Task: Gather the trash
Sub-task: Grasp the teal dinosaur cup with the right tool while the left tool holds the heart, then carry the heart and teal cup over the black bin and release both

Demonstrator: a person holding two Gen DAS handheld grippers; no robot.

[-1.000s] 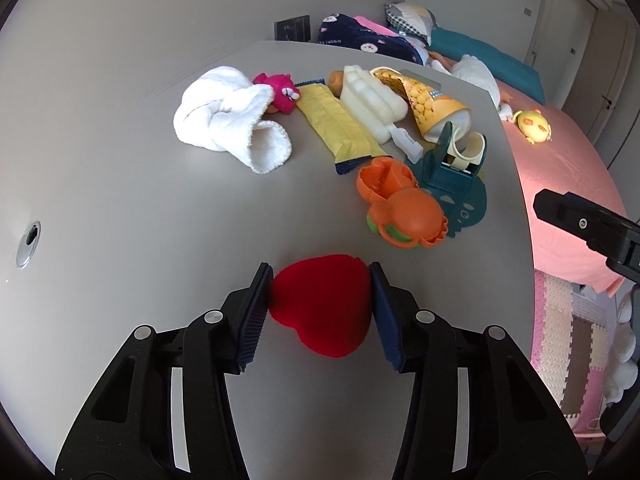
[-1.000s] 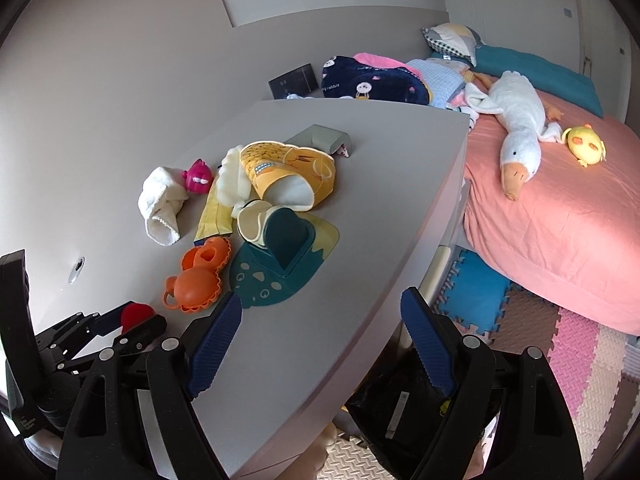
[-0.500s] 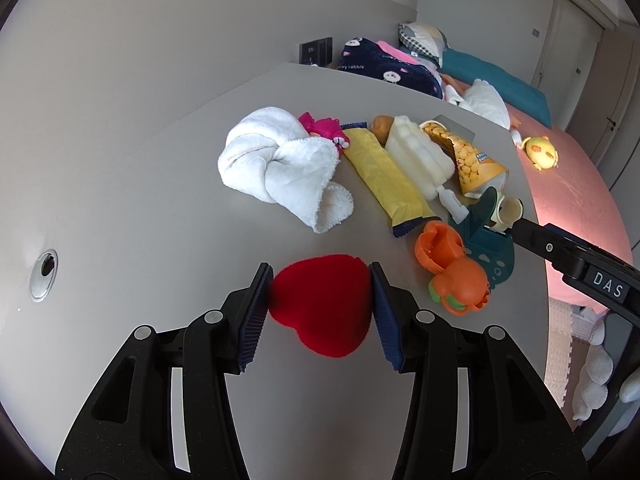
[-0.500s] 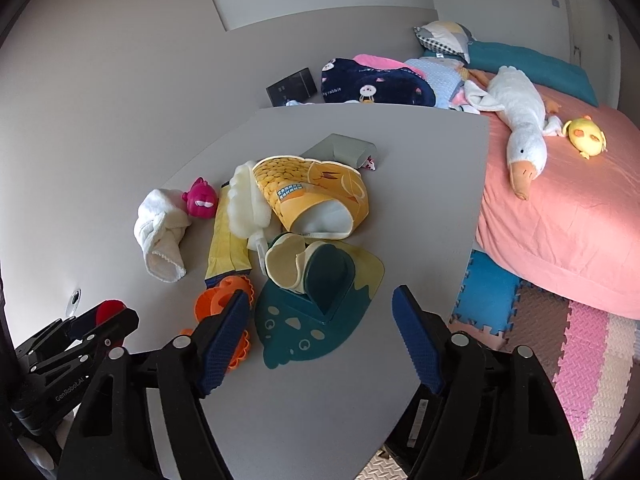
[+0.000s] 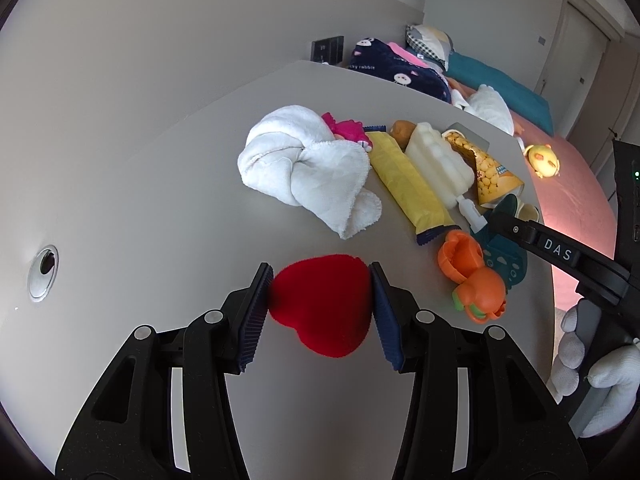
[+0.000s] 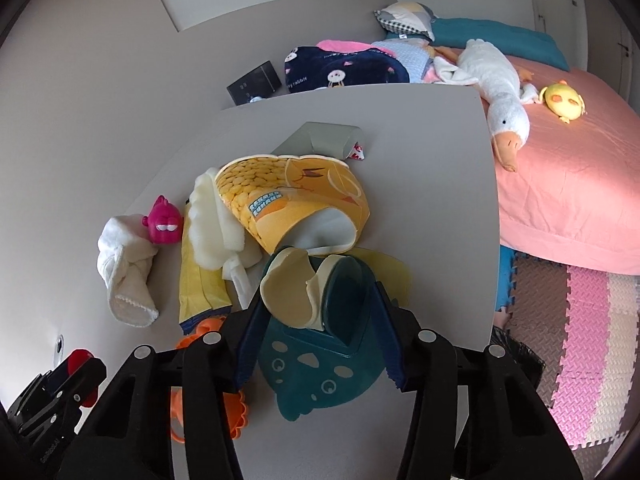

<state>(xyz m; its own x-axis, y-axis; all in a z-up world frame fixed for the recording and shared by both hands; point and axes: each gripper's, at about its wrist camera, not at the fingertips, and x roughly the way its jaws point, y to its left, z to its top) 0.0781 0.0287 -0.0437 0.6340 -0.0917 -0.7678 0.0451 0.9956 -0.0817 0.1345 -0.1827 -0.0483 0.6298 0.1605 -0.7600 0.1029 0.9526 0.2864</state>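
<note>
My left gripper [image 5: 320, 300] is shut on a red heart-shaped plush [image 5: 324, 312] just above the grey table [image 5: 140, 200]. My right gripper [image 6: 318, 332] is closing around the raised pocket of a teal and cream silicone bib [image 6: 320, 380]. Its pads stand at the pocket's two sides, and the bib shows no squeeze. A yellow snack bag [image 6: 296, 200] and a long yellow wrapper [image 5: 412, 184] lie in the pile behind. The right gripper's finger [image 5: 556, 254] shows at the right of the left wrist view.
A white towel [image 5: 304, 164], pink fish toy [image 5: 348, 130], cream ribbed bottle [image 5: 436, 160], orange toy [image 5: 476, 280] and grey box [image 6: 320, 140] share the table. A cable hole [image 5: 44, 272] is at the left. A pink bed [image 6: 560, 180] with plush toys lies beyond the right edge.
The right gripper came forward from the table's edge over the bib, and its jaws narrowed around the pocket. The left gripper carried the heart a little across the table.
</note>
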